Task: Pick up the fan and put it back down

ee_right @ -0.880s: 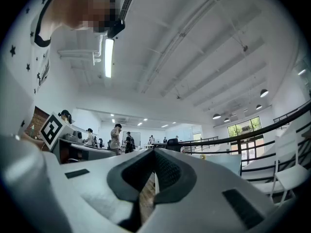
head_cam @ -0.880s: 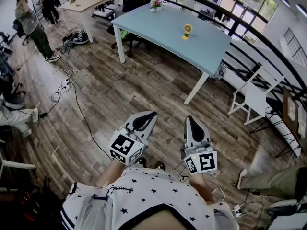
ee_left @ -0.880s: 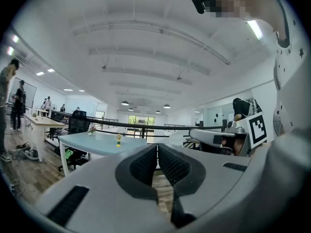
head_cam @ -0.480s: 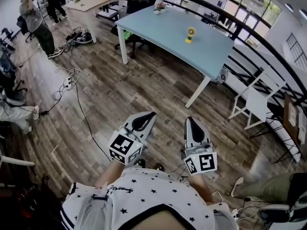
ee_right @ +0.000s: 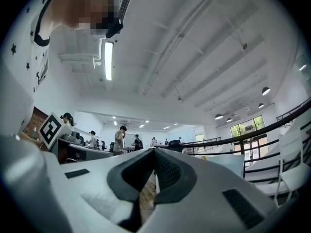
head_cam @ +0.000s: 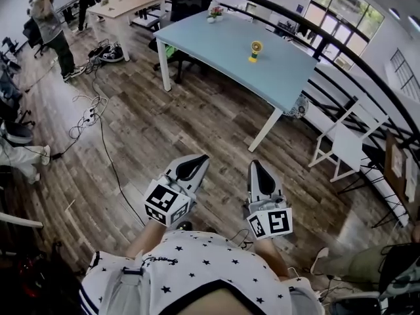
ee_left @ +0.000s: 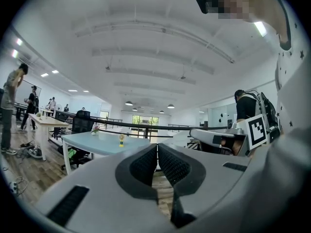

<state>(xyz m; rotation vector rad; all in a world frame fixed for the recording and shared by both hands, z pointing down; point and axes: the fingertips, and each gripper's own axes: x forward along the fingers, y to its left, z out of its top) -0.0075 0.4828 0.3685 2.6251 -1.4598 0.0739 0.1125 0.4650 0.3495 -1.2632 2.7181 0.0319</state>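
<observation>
Both tools had shifted slightly leftward since the earlier frame; the people at far left had also changed place. Item: left tool (head_cam: 199, 161), clenched, pads together, nothing between them. Item: right tool (head_cam: 257, 168), likewise clenched and empty. I held both side by side above the wooden floor (head_cam: 197, 113), near my body. Item: yellow fan (head_cam: 255, 49), upright on the light-blue tabletop (head_cam: 220, 41), far ahead, well apart from both tools.
</observation>
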